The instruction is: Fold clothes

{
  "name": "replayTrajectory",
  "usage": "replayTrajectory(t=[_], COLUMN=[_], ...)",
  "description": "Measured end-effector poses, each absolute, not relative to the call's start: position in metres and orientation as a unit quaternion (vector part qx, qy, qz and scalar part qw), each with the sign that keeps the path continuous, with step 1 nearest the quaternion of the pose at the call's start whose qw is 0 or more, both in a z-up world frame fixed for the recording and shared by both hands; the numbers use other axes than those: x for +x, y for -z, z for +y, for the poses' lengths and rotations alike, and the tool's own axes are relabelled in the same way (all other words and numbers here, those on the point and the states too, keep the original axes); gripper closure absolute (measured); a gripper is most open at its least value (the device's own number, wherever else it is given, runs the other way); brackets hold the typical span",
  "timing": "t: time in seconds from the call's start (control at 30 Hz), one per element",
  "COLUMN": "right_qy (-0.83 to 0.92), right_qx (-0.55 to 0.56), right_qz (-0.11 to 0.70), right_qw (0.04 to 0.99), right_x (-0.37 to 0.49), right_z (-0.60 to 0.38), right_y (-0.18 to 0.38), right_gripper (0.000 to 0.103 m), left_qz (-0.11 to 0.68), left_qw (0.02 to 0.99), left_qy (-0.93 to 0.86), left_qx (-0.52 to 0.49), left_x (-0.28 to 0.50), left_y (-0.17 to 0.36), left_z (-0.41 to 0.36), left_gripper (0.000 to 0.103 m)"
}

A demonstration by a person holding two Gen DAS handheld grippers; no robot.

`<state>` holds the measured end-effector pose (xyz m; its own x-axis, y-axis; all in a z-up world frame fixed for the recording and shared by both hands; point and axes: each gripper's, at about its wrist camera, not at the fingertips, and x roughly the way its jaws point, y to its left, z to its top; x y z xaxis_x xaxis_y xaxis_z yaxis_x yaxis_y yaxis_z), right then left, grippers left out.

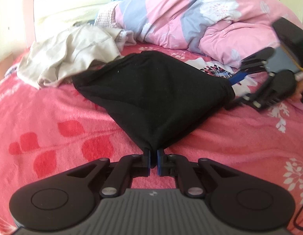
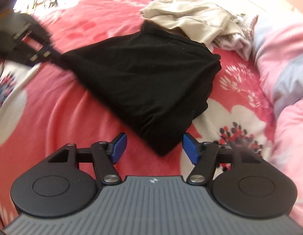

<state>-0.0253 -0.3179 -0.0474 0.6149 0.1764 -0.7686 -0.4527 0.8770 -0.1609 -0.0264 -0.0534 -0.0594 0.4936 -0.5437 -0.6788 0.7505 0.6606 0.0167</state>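
A folded black garment [image 1: 151,90] lies on the red floral blanket [image 1: 53,107] of a bed. My left gripper [image 1: 153,152] is shut on the garment's near corner, and the cloth rises taut from its pads. In the right wrist view the same garment [image 2: 147,78] stretches from the left gripper [image 2: 47,52] at the upper left to a corner lying between my right gripper's blue pads [image 2: 120,146]. The right gripper [image 2: 154,148] is open, its pads standing clear of that corner. From the left wrist view the right gripper [image 1: 234,90] sits at the garment's right end.
A crumpled beige garment [image 1: 73,54] lies just behind the black one, also in the right wrist view [image 2: 192,19]. A bunched pink and grey quilt [image 1: 190,19] fills the far side by the headboard [image 1: 69,0]. A hand [image 1: 300,90] holds the right gripper.
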Motion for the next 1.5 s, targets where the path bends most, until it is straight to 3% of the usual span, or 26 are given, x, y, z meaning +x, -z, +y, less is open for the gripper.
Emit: replayTrajectory(t=[0.03,0.07,0.23,0.37,0.43,0.53,0.63,0.7,0.73,0.83,1.03,1.13,1.17,1.2,1.27,1.33,1.5], right_qy=[-0.182,-0.178,-0.186,-0.151,-0.131,-0.116,-0.122,-0.136,-0.139,-0.102,-0.045,-0.048,-0.050,-0.053,-0.065,-0.072,-0.086], right_qx=[-0.172,-0.187,-0.404,-0.519,-0.526,-0.396,-0.137,0.065,0.151,0.311,0.434,0.457,0.464,0.468,0.470,0.466,0.454], right_qz=[0.406,0.407,0.310,0.332,0.353,0.378,0.423,0.448,0.461,0.483,0.474,0.461,0.458,0.456,0.457,0.460,0.450], right_qw=[0.879,0.876,0.840,0.773,0.763,0.829,0.887,0.881,0.863,0.812,0.765,0.759,0.756,0.756,0.753,0.752,0.764], right_x=[-0.018,-0.015,-0.060,-0.064,-0.064,-0.060,-0.046,-0.039,-0.036,-0.024,-0.004,0.001,0.002,0.004,0.006,0.008,-0.009], right_z=[-0.318,-0.317,-0.285,-0.291,-0.297,-0.308,-0.337,-0.363,-0.372,-0.393,-0.416,-0.417,-0.417,-0.416,-0.412,-0.408,-0.400], right_y=[0.050,0.048,0.033,0.089,0.098,0.061,0.022,0.020,0.027,0.057,0.093,0.098,0.100,0.100,0.101,0.101,0.080], right_gripper=[0.083,0.097,0.097,0.098,0.098,0.087,0.058,0.048,0.045,0.045,0.042,0.040,0.044,0.047,0.081,0.091,0.095], left_qz=[0.315,0.301,0.258,0.288,0.318,0.371,0.447,0.482,0.494,0.510,0.519,0.521,0.522,0.523,0.521,0.519,0.516], left_qw=[0.852,0.855,0.840,0.822,0.821,0.820,0.806,0.792,0.784,0.773,0.751,0.746,0.745,0.745,0.748,0.752,0.760], left_qy=[0.383,0.386,0.404,0.398,0.394,0.387,0.383,0.370,0.360,0.309,0.297,0.292,0.289,0.287,0.277,0.267,0.277], left_qx=[0.164,0.171,0.252,0.287,0.263,0.199,0.066,-0.051,-0.105,-0.215,-0.280,-0.296,-0.297,-0.299,-0.302,-0.306,-0.282], left_x=[-0.030,-0.033,-0.047,-0.044,-0.039,-0.030,-0.016,-0.005,-0.001,0.015,0.035,0.038,0.039,0.039,0.038,0.036,0.019], left_y=[0.055,0.051,0.045,0.069,0.067,0.059,0.054,0.059,0.064,0.082,0.098,0.101,0.102,0.103,0.103,0.103,0.072], left_z=[-0.053,-0.052,-0.049,-0.053,-0.049,-0.033,-0.008,0.008,0.013,0.022,0.015,0.008,0.005,0.002,0.001,-0.001,0.015], left_gripper=[0.097,0.097,0.097,0.095,0.088,0.075,0.070,0.062,0.054,0.051,0.046,0.054,0.060,0.073,0.090,0.093,0.094])
